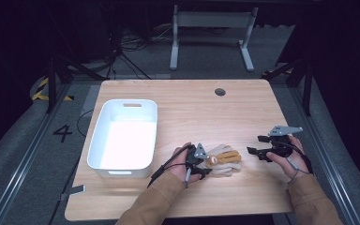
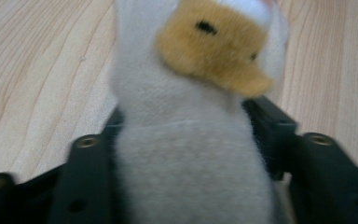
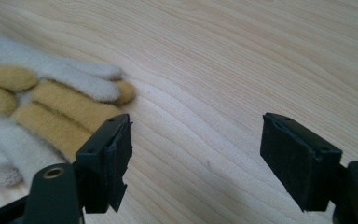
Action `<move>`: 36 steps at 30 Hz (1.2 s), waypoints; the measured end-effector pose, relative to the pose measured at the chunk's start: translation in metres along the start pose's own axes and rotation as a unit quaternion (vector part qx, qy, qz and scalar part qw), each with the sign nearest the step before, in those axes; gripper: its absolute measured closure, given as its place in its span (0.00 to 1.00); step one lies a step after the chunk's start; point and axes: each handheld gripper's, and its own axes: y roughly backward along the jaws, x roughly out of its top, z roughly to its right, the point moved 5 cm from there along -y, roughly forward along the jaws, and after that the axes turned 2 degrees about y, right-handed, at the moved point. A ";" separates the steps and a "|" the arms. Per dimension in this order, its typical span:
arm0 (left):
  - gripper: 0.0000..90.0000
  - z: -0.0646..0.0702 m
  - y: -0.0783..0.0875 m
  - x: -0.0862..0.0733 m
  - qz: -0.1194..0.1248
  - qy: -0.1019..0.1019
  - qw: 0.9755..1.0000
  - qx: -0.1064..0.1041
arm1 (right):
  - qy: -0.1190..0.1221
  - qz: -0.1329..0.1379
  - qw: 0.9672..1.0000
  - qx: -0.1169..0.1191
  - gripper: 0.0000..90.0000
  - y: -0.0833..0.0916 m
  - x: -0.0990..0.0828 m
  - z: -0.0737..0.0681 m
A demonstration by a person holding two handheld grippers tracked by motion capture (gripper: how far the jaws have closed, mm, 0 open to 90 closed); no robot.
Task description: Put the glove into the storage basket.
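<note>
A pair of fuzzy white and tan gloves (image 1: 225,158) lies on the wooden table (image 1: 192,112) near the front middle. My left gripper (image 1: 206,164) is at the gloves' left end. In the left gripper view its jaws press on both sides of a white glove (image 2: 144,93) that has a tan patch (image 2: 214,46), so my left gripper (image 2: 186,154) is shut on it. My right gripper (image 1: 257,145) hovers to the right of the gloves, apart from them. It stands open (image 3: 198,163) over bare wood, with the gloves' fingertips (image 3: 51,102) beyond its left jaw.
A white plastic bin (image 1: 93,140) stands on the left half of the table, close to my left hand. A round cable hole (image 1: 220,92) sits near the far edge. Table legs and cables are on the floor beyond.
</note>
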 end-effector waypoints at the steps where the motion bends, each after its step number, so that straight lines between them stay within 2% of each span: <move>1: 0.65 0.000 0.000 0.000 0.002 0.005 1.000 0.005 | 0.001 -0.002 1.000 0.000 0.28 0.000 0.000 -0.001; 2: 0.65 0.000 0.000 0.000 0.004 0.008 1.000 0.008 | 0.001 -0.002 1.000 0.000 0.28 0.000 0.000 -0.001; 4: 0.72 0.000 0.000 0.000 0.008 0.015 1.000 0.008 | 0.001 -0.003 1.000 -0.001 0.28 -0.001 0.000 -0.001; 5: 0.73 -0.001 0.000 -0.001 0.014 0.027 1.000 0.005 | 0.002 -0.004 1.000 -0.001 0.28 -0.001 0.000 -0.001; 6: 0.74 -0.001 0.000 -0.001 0.014 0.027 1.000 0.005 | 0.001 -0.003 1.000 -0.001 0.28 -0.001 0.000 -0.001; 7: 0.75 -0.002 0.000 -0.001 0.020 0.038 0.999 0.003 | 0.001 -0.003 1.000 0.000 0.28 -0.001 0.000 0.000; 12: 0.77 -0.003 0.000 -0.001 0.027 0.045 0.999 -0.003 | -0.004 -0.002 1.000 -0.004 0.28 0.001 -0.002 0.002; 23: 0.77 -0.004 0.003 -0.001 0.020 0.061 0.998 -0.014 | -0.005 0.002 1.000 -0.004 0.28 0.003 -0.001 0.004; 27: 0.78 -0.004 0.005 0.001 0.026 0.064 0.997 -0.017 | -0.006 0.003 1.000 -0.007 0.28 0.004 -0.001 0.005; 29: 0.78 -0.005 0.009 0.002 0.029 0.074 0.997 -0.023 | -0.006 0.005 1.000 -0.006 0.28 0.004 -0.001 0.006; 33: 0.78 -0.004 0.015 0.005 0.033 0.078 0.996 -0.027 | -0.008 0.007 1.000 -0.007 0.28 0.006 -0.001 0.007; 34: 0.78 -0.003 0.018 0.007 0.035 0.087 0.995 -0.030 | -0.009 0.008 1.000 -0.007 0.28 0.006 0.000 0.008; 36: 0.78 -0.004 0.023 0.009 0.035 0.092 0.995 -0.029 | -0.008 0.009 1.000 -0.008 0.28 0.007 0.000 0.010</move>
